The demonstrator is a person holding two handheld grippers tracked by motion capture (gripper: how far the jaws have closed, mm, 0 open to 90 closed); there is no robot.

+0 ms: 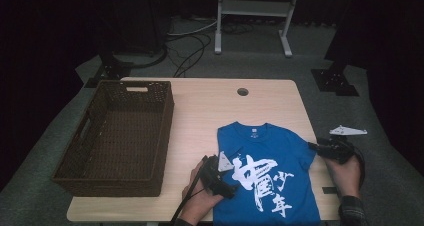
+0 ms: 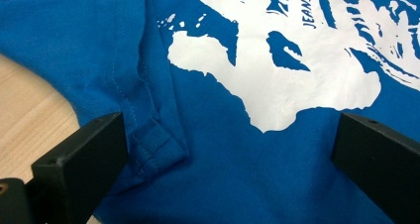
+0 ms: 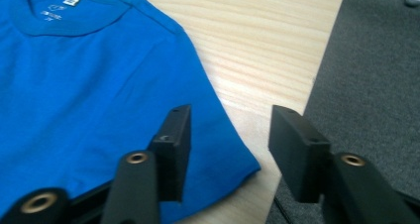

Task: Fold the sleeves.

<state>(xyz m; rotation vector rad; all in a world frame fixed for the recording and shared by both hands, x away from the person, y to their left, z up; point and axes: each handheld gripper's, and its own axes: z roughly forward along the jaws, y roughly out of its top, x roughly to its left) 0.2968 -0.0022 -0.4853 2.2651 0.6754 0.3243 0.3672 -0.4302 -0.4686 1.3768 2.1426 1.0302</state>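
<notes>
Spreading across the near right part of the table point(image 1: 200, 106), the blue T-shirt point(image 1: 280, 151) is lying flat and print-up with its collar pointing to the far side, and that flat lay is giving you both sleeves to work from at once. Its near hem is reaching the table's near edge, probably so you are not stretching far to get at it.

Sitting on the left side, the brown wicker basket point(image 1: 165, 131) is standing open, well apart from the shirt; I am reading it as the place where the shirt is going once it is folded, which is why it is parked clear of the working area.

You are holding the left gripper point(image 1: 223, 178) low at the shirt's left edge, its 2 jaws spread wide. In the left gripper view they are straddling the left sleeve's hem point(image 2: 148, 144) and part of the white print point(image 2: 277, 80), not pressing the cloth, so you are lining up a grab rather than holding.

You are bringing the right gripper point(image 1: 320, 148) to the right sleeve point(image 3: 218, 149) at the table's right edge. Its jaws are standing partly apart; 1 is hanging over the sleeve, the other over bare wood, and neither is pinching the fabric.
</notes>
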